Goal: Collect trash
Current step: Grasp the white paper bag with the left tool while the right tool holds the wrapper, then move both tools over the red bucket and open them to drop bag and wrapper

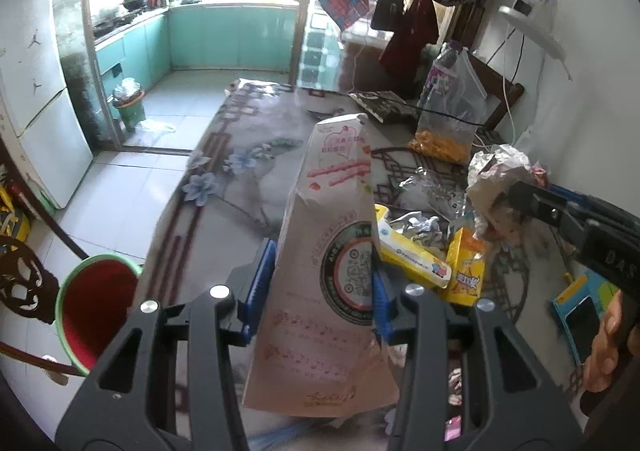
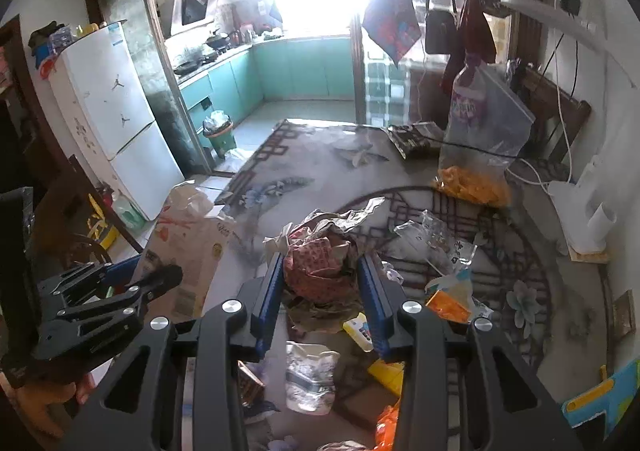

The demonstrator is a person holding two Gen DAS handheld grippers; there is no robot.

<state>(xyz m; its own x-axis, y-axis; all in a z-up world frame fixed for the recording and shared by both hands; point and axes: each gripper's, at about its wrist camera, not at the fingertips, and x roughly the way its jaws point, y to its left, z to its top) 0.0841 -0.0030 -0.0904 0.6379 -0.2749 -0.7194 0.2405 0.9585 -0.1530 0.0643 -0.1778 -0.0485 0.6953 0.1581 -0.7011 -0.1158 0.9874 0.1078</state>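
My left gripper (image 1: 320, 283) is shut on a tall pink paper bag (image 1: 332, 235) and holds it upright over the table's left side; the bag also shows in the right wrist view (image 2: 188, 247). My right gripper (image 2: 322, 283) is shut on a crumpled wad of red and brown paper (image 2: 320, 263), lifted above the trash pile; the wad also shows in the left wrist view (image 1: 496, 179). A red bin with a green rim (image 1: 96, 307) stands on the floor left of the table.
Loose trash lies on the patterned table (image 1: 240, 179): yellow boxes (image 1: 416, 255), a silver pouch (image 2: 310, 379), clear wrappers (image 2: 432, 243). A plastic bag of orange snacks (image 2: 476, 155) and a bottle stand at the back. A phone on a blue book (image 1: 584, 319) lies at right.
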